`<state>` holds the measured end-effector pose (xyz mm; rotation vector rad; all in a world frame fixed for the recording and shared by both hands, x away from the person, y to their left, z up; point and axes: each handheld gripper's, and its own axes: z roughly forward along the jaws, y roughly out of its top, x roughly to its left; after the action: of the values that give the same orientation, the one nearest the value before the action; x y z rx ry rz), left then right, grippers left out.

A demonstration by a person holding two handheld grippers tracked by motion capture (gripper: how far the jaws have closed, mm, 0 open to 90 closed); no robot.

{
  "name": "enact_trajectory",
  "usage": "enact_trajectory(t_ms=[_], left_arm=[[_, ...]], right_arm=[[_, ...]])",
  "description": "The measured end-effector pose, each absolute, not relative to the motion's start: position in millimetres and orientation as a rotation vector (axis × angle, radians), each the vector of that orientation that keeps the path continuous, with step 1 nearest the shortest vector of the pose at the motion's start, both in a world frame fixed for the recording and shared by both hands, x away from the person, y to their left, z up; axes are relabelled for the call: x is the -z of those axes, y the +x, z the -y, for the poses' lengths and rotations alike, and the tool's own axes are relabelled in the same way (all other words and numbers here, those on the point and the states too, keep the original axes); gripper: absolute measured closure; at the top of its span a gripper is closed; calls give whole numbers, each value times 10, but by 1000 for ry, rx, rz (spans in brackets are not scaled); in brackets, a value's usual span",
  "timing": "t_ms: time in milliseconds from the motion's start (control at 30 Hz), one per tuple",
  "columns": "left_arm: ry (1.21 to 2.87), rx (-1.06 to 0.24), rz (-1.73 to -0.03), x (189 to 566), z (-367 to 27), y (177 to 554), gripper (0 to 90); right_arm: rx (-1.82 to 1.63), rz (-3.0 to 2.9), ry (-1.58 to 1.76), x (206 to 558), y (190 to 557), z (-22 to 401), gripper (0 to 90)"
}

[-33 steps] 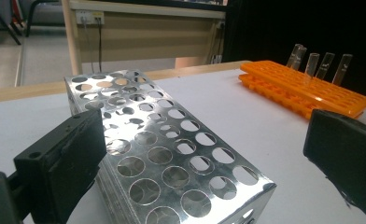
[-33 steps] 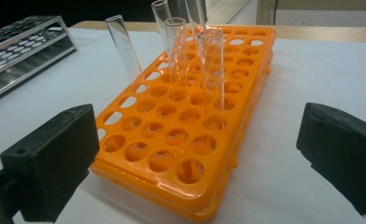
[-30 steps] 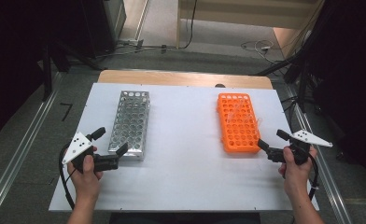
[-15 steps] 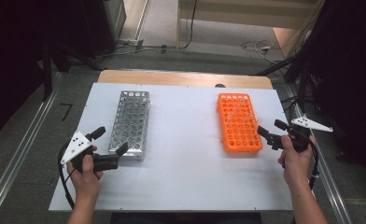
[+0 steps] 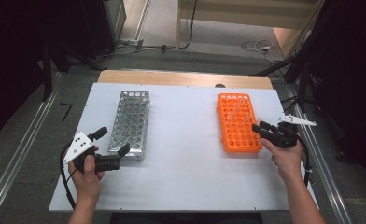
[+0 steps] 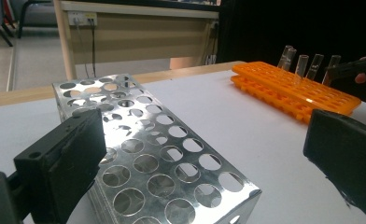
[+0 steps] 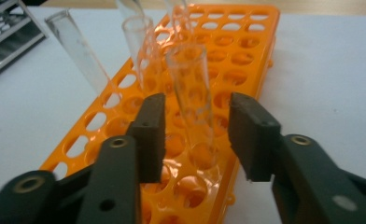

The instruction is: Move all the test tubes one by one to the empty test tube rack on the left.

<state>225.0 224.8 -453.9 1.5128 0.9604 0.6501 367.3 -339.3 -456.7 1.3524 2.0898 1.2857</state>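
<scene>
White table point(image 5: 186, 140) carried all; steel rack point(image 5: 130, 122) lay at its left, orange rack point(image 5: 237, 122) at its right; my left tool point(image 5: 112, 148) stood wide beside the steel rack; my right tool point(image 7: 197, 128) had just been closing around a clear tube point(image 7: 193, 93) upright in the orange rack, pads not yet touching.

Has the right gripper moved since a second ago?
Yes. The right gripper has gone up the high view along the orange rack's right edge, from its near corner to mid-length; its jaws have just been closing around a clear tube, not yet pressing.
</scene>
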Motion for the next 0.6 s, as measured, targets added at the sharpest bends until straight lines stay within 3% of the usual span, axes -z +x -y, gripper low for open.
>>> enact_trajectory(t_ms=[200,600], left_arm=[[1525,-650,-956,4538,-2226,2238,0],[1538,-648,-945,4520,-2181,2237,0]], right_arm=[[-1233,-2138,1357,4671,3670,3389,676],[-1169,-2075,1256,4729,3635,3304,738]])
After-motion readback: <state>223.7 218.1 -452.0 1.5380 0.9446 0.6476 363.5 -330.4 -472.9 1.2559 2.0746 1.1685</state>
